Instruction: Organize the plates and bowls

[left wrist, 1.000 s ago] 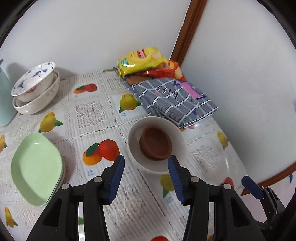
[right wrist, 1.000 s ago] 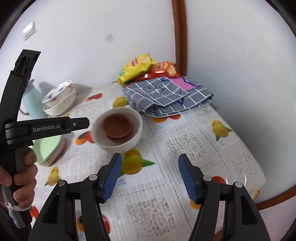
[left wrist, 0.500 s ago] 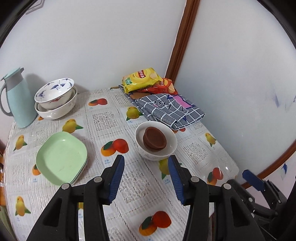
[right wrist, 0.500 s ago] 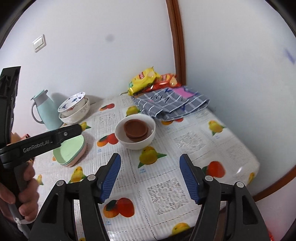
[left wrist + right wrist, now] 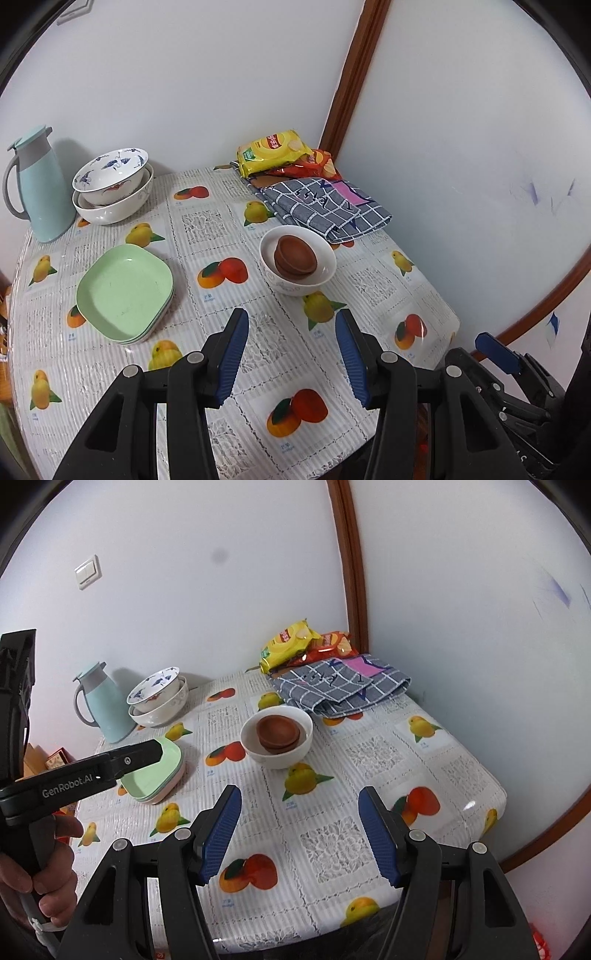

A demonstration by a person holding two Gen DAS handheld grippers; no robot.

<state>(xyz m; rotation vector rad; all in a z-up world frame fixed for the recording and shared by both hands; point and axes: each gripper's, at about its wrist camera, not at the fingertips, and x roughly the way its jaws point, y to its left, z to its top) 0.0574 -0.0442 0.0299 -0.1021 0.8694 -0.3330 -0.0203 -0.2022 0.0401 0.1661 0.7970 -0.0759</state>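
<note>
A white bowl sits mid-table with small brown bowls nested inside it. Left of it lies a stack of green square plates. Two patterned white bowls are stacked at the back left. My left gripper hangs open above the table's near part, well short of the white bowl, holding nothing. My right gripper is open too, empty, above the near edge. The left tool's body and a hand fill the left of the right wrist view.
A pale blue thermos jug stands at the back left by the wall. A folded checked cloth and snack bags lie at the back right corner. The fruit-print tablecloth covers the table.
Both grippers have drawn back and up from the white bowl, so the whole table now shows. Their jaws stayed the same width. Nothing on the table moved.
</note>
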